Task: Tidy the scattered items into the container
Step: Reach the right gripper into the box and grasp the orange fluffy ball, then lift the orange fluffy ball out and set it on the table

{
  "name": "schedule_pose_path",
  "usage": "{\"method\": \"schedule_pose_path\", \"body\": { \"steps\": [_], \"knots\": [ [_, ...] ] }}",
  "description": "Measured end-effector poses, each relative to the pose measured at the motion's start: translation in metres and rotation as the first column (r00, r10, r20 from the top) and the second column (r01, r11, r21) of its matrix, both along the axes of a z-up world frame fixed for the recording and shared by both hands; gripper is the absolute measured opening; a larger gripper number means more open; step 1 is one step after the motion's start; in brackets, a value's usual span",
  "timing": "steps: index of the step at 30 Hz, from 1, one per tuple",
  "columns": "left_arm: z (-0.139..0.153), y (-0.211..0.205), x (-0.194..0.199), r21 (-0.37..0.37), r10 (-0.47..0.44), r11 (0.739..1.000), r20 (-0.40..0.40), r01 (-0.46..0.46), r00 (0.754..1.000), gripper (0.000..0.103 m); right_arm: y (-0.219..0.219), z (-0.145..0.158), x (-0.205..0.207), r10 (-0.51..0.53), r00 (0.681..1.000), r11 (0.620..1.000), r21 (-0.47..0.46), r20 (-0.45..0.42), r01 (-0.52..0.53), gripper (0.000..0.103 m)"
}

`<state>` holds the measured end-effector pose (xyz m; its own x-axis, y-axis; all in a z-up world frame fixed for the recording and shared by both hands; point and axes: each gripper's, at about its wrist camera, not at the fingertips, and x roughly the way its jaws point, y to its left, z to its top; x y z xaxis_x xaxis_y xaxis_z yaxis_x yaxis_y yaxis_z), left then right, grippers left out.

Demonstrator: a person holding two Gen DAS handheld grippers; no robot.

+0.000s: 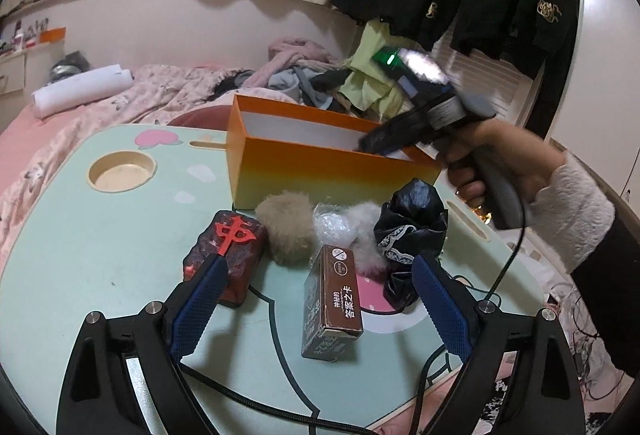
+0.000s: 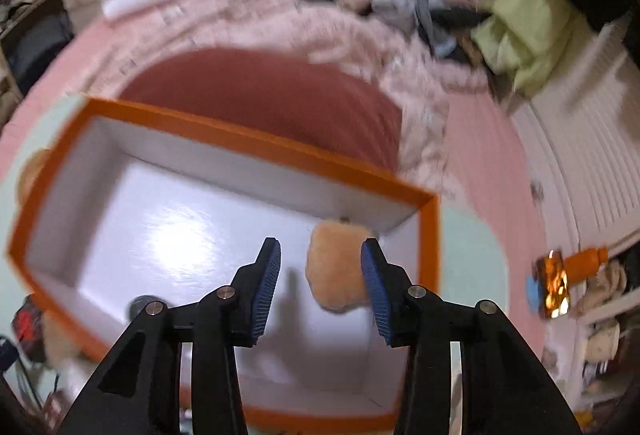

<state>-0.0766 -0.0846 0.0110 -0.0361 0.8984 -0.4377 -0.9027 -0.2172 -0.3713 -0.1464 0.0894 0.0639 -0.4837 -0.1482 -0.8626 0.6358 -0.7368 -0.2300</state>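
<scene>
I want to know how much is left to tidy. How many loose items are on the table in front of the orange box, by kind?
Fluffy pom-poms: 2, a tan pom-pom and a white pom-pom
Red mahjong-tile block: 1
Brown card box: 1
Black crumpled bag: 1
Total: 5
</scene>
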Motion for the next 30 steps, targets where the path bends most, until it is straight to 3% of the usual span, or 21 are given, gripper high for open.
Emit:
{"method": "schedule_pose_path", "body": {
  "steps": [2,6,10,13,16,21,24,30],
  "knots": [
    [0.0,0.0,0.0,0.005,-0.003,1.0,0.006,0.003,1.0,0.093,-0.001,-0.006,-0.002,-0.027,0.999,0.999,0.021,-0.028,0.027,0.024],
    [-0.002,0.0,-0.001,0.004,-0.005,1.0,0.009,0.005,1.0,0.093,0.0,0.006,0.003,-0.029,0.999,0.999,-0.014,-0.039,0.028,0.018],
    [-0.002,0.0,-0.004,0.01,0.0,1.0,0.025,-0.001,1.0,0.093,0.013,0.045,0.03,0.021,0.998,0.975,-0.218,-0.055,-0.033,0.017],
    [-0.004,0.002,-0.004,0.005,0.001,1.0,0.023,-0.001,1.0,0.093,0.031,0.076,0.065,0.092,0.994,0.923,-0.37,-0.063,-0.109,0.018],
    [-0.005,0.004,-0.004,0.001,0.0,1.0,0.023,0.0,1.0,0.093,0.061,0.088,0.102,0.173,0.983,0.864,-0.471,-0.058,-0.179,0.019],
    [-0.006,0.004,-0.005,-0.003,0.0,1.0,0.026,0.0,1.0,0.093,0.09,0.065,0.122,0.218,0.975,0.83,-0.532,0.037,-0.166,0.019],
    [-0.008,0.007,-0.005,-0.015,-0.001,1.0,0.025,0.001,1.0,0.094,0.098,0.044,0.13,0.211,0.974,0.845,-0.516,0.079,-0.141,0.019],
    [-0.009,0.008,-0.004,-0.019,-0.002,1.0,0.027,0.003,1.0,0.094,0.075,0.005,0.15,0.218,0.976,0.892,-0.411,0.027,-0.188,0.02]
  ]
}}
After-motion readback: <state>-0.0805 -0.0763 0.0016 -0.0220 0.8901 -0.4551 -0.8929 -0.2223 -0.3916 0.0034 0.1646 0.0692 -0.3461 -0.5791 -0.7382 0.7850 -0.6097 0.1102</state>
